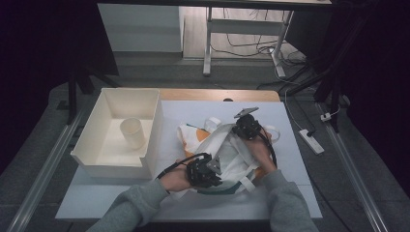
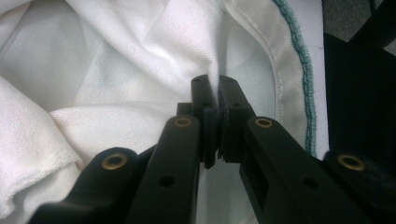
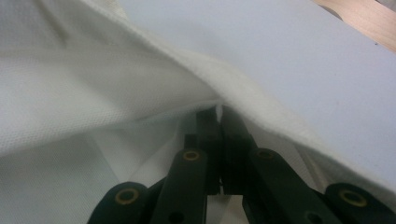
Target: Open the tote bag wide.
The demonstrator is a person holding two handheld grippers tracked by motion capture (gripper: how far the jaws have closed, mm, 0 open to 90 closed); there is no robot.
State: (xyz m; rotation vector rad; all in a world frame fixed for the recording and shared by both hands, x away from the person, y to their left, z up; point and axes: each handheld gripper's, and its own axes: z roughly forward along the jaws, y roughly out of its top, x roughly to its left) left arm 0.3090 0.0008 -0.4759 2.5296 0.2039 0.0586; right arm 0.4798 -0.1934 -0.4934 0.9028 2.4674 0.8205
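Grey sleeves come in low, and both black grippers are down on the crumpled white cloth bag with teal stitching and orange patches (image 1: 227, 154), which lies mid-table on the pale mat. Left gripper (image 2: 215, 93) has its jaws pressed together on a fold of that fabric; right gripper (image 3: 219, 112) pinches the bag's hem likewise. White open-top bin (image 1: 89, 145) holding a cream cup (image 1: 132, 133) stands just beside, to the left

The white cloth bag (image 1: 227, 150) has teal-stitched edging and orange patches; the bin (image 1: 116, 164) is cream.
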